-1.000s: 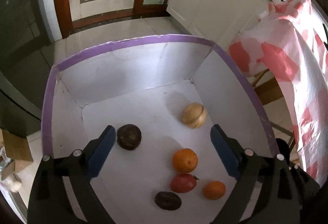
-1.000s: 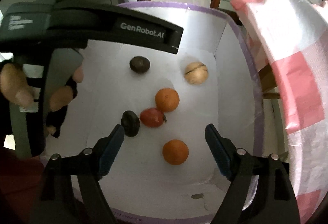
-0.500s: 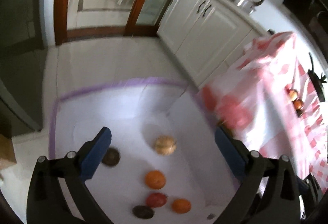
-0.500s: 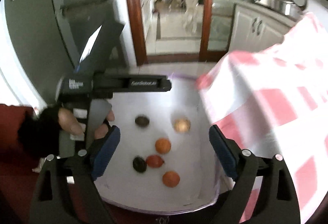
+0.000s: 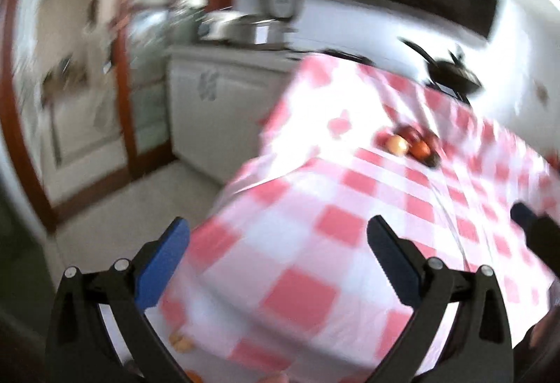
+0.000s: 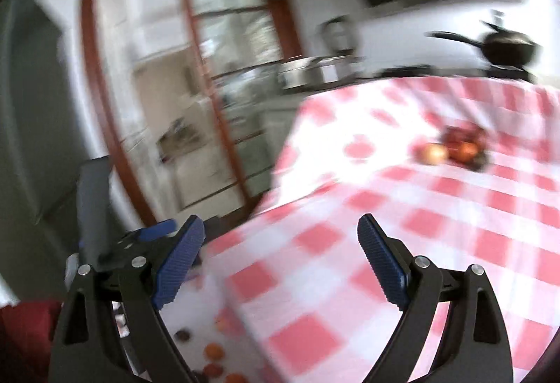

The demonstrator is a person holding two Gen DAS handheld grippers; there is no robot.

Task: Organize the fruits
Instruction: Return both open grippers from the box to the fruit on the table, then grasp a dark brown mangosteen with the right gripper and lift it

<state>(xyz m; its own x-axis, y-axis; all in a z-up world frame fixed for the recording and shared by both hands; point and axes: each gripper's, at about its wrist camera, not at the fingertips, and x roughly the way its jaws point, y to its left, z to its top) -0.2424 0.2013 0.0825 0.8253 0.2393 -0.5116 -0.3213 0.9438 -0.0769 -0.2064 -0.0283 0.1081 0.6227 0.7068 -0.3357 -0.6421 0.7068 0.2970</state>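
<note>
The left gripper (image 5: pixel 278 248) is standing with its jaws spread wide, having just been opening, and nothing is lying between its two blue pads (image 5: pixel 164 264). It is pointing over the near corner of a table draped in a red-and-white checked tablecloth (image 5: pixel 350 208). The right gripper (image 6: pixel 281 251) is likewise gaping wide after just opening, its two ribbed blue fingers (image 6: pixel 180 260) empty, and it is hanging over the same cloth (image 6: pixel 420 225). Part of the left gripper (image 6: pixel 140 236) is showing at the left of the right wrist view.

Both views are smeared with motion blur. Farther out on the table a small cluster of fruits (image 5: pixel 413 145) is sitting together: one pale yellow-orange fruit (image 6: pixel 434 152) at the left of it, and beside that reddish and dark ones touching each other, at least three, though the blur is keeping me from counting them surely.

Below the table edge, a white surface is showing with more fruits (image 6: pixel 213 351) on it: in the right wrist view I am counting about five small ones, orange, reddish and dark. In the left wrist view only one tan fruit (image 5: pixel 182 342) and an orange sliver are peeking out.

Beyond the table, one dark pan (image 6: pixel 507 45) and one metal pot (image 5: pixel 241 27) are resting on a counter, with white cabinets (image 5: pixel 217 110) and a wood-framed glass door (image 6: pixel 168 85) behind.
</note>
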